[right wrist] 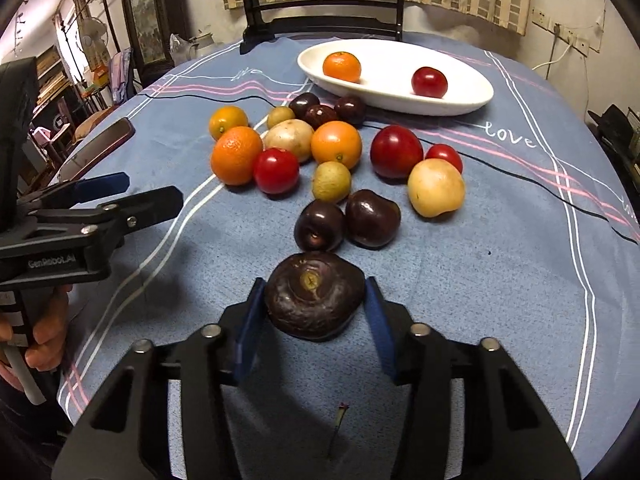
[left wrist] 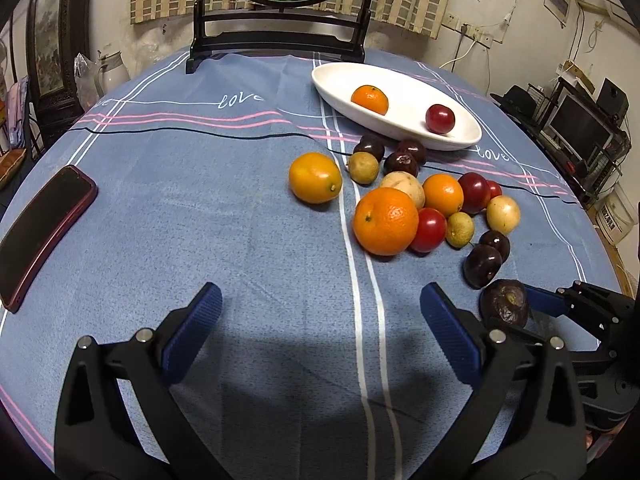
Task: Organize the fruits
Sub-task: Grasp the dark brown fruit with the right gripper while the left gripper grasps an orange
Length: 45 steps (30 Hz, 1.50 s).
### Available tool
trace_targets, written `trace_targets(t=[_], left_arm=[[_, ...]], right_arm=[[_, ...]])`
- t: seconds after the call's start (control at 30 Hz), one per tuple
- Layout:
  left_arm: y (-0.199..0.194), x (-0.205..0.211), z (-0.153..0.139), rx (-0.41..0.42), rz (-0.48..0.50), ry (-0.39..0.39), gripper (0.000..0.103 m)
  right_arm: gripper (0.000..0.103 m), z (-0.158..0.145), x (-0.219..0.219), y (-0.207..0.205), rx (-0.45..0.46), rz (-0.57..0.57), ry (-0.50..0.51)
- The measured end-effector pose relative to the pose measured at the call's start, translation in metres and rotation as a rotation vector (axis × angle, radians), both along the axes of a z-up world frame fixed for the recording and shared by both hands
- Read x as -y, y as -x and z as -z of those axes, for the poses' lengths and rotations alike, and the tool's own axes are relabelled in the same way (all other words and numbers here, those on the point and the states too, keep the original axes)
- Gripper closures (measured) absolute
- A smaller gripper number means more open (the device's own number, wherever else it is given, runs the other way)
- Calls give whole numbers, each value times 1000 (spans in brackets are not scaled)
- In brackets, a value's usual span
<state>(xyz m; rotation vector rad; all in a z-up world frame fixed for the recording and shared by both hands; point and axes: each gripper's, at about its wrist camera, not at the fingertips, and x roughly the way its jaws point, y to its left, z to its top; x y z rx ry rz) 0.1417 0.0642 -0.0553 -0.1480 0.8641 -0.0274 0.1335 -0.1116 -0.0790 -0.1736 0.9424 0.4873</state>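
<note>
While left hand-held gripper (left wrist: pixel 320 312) gapes wide, right hand-held gripper (right wrist: pixel 316 312) clamps wrinkled dark round fruit (right wrist: pixel 314 295) w/ ribbed blue pads (right wrist: pixel 250 334).

Black claw (right wrist: pixel 315 334), ribbed blue pads (right wrist: pixel 249 340)

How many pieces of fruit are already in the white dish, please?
2. A small orange lies toward the left end of the white dish, and a red fruit toward the right end. Both views show the dish's inside fully, so nothing seems hidden.
</note>
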Motion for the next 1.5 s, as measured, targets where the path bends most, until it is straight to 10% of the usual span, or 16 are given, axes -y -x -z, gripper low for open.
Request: trace_targets(t=[0.23, 0.5, 1.23, 1.5], left_arm=[[-7, -1, -4, 42, 118, 124, 8], [-44, 8, 5, -27, 154, 167, 52], [-49, 23, 5, -27, 149, 137, 59], [-51, 20, -23, 30, 177, 189, 60]], right_arm=[[55, -2, 30, -6, -53, 33, -189], [55, 0, 32, -7, -90, 41, -213], [55, -1, 41, -8, -102, 40, -272], [55, -40, 36, -6, 49, -51, -268]])
